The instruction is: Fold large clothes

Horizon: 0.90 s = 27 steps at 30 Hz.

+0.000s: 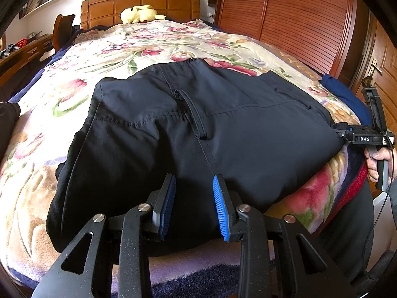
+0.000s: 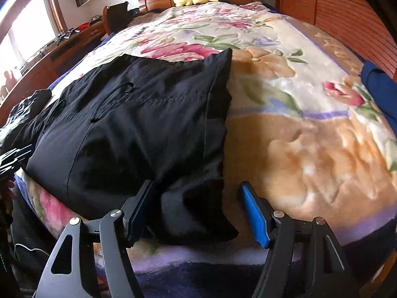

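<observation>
Between left gripper (image 1: 194,204) fingers, spread wide: black trousers (image 1: 188,134), folded on blanket (image 1: 129,47); right gripper (image 2: 198,211) wide, straddling trouser corner.

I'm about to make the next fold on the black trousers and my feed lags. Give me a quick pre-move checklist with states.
1. Left gripper open, over the black folded trousers: ok.
2. Right gripper open, straddling the trousers' near right corner: ok.
3. Cloth held by either gripper: not ok, neither is closed.
4. Trousers flat on the floral fleece blanket: ok, near corner rumpled.
5. Blue folded garment clear of the trousers: ok.
6. Layers aligned underneath: cannot tell.
</observation>
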### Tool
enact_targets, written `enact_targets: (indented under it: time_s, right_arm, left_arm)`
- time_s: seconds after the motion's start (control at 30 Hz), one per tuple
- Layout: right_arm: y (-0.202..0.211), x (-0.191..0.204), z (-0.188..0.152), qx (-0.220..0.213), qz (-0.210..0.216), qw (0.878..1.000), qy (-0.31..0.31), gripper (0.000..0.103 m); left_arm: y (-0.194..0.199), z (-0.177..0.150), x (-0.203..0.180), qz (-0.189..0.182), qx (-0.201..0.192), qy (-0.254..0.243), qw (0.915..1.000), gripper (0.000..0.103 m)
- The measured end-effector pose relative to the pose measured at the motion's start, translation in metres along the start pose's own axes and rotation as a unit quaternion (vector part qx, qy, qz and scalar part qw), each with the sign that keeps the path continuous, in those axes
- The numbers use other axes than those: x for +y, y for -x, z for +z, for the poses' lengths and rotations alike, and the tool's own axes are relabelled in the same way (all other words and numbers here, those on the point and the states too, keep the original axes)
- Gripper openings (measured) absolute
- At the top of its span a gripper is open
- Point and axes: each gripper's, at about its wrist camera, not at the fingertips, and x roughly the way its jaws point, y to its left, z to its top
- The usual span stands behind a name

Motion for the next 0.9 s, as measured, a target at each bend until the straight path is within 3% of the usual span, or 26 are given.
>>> enact_targets:
  time_s: [0.13,0.2,0.3,0.4,0.6,0.9]
  right_arm:
    - [-0.002,-0.001,0.002,0.004,0.026,1.0,-0.003,0.048]
    - [-0.001,-0.006,0.002,0.007,0.047,0.999,-0.014,0.031]
    - [0.002,-0.011,0.002,0.001,0.075,0.997,-0.026,0.017]
    - [0.01,-0.016,0.005,-0.017,0.087,0.995,-0.036,0.012]
    - [0.053,-0.017,0.025,-0.094,0.129,0.986,-0.043,0.011]
    - [0.081,0.032,0.062,-0.138,0.128,0.981,0.052,0.011]
  left_arm:
    - [0.0,0.0,0.001,0.0,0.0,-0.001,1.0,0.032]
    - [0.0,0.0,0.0,0.0,0.0,0.0,1.0,0.032]
    - [0.0,0.0,0.0,0.0,0.0,0.0,1.0,0.032]
    - [0.0,0.0,0.001,-0.001,0.001,0.0,1.0,0.032]
    - [0.001,0.003,0.001,0.001,0.006,0.004,1.0,0.032]
    - [0.037,0.014,0.021,0.026,-0.033,0.032,0.9986,0.032]
